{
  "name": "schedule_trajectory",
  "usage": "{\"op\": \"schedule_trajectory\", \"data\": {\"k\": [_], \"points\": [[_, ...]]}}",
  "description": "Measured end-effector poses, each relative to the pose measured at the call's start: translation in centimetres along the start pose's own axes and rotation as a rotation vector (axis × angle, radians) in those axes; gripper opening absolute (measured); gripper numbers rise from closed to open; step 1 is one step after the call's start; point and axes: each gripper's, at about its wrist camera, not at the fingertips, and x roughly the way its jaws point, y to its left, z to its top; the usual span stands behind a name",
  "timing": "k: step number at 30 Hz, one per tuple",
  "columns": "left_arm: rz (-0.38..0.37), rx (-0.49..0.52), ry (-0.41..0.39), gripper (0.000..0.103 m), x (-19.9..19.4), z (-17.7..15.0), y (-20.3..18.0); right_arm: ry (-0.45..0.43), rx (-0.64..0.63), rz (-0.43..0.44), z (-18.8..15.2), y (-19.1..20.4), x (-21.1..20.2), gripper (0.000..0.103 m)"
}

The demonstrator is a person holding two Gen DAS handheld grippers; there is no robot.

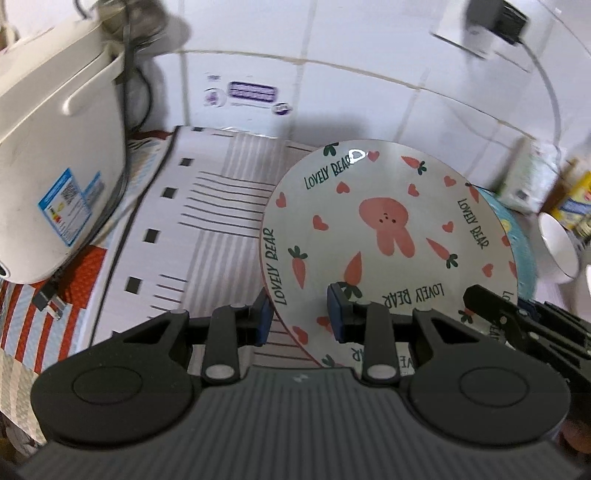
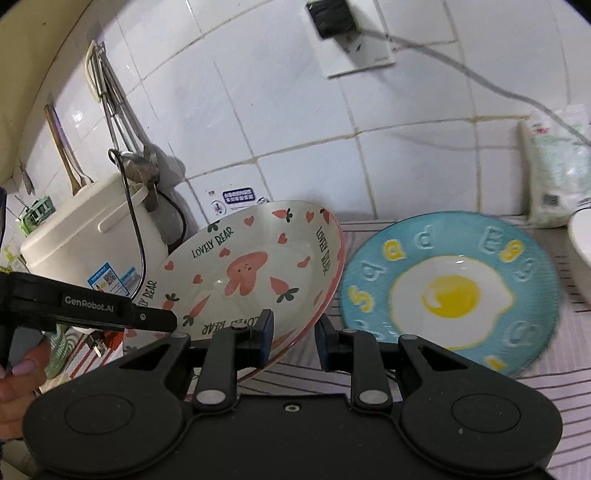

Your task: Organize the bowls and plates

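A white plate with a pink rabbit, carrots and "LOVELY BEAR" lettering (image 1: pixel 388 229) is held tilted above the striped mat. My left gripper (image 1: pixel 299 317) straddles its left rim, one finger under it and one on top. My right gripper (image 2: pixel 293 339) straddles the same plate (image 2: pixel 251 273) at its right rim. The right gripper also shows in the left wrist view (image 1: pixel 480 299), at the plate's right edge. A blue plate with a fried-egg picture (image 2: pixel 448 291) lies flat on the mat to the right; its edge (image 1: pixel 521 251) peeks out behind the rabbit plate.
A white rice cooker (image 1: pixel 55 147) stands at the left with a cord and plug (image 1: pixel 50 301). A white bowl (image 1: pixel 559 247) sits at the right. Packets (image 2: pixel 557 166) lean on the tiled wall. Utensils (image 2: pixel 110 99) hang above the cooker. A wall socket (image 2: pixel 347 33) holds a cable.
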Motion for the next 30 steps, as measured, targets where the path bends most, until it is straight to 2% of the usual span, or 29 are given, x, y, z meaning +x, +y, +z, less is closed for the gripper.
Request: {"op": "schedule_trajectory", "data": {"k": [7,16,25,30], "points": [[-0.033,0.055,-0.016,0.029,-1.2,-0.1,-4.5,-0.007,0.025,-0.043,-0.1,-2.3,-4.0,0.029],[-0.072,0.083,0.017,0.029,0.3,-0.3,-8.8,-0.036,0.066,-0.093,-0.4,-5.9,-6.9,0.029],[-0.083,0.11,0.05,0.029,3.0,1.0,-12.0,-0.047,0.071,-0.129,0.2,-9.4,-7.1,0.029],[-0.1,0.069,0.116,0.029,5.1,2.0,-12.8,-0.039,0.072,-0.142,0.7,-11.0,-6.6,0.029]]}}
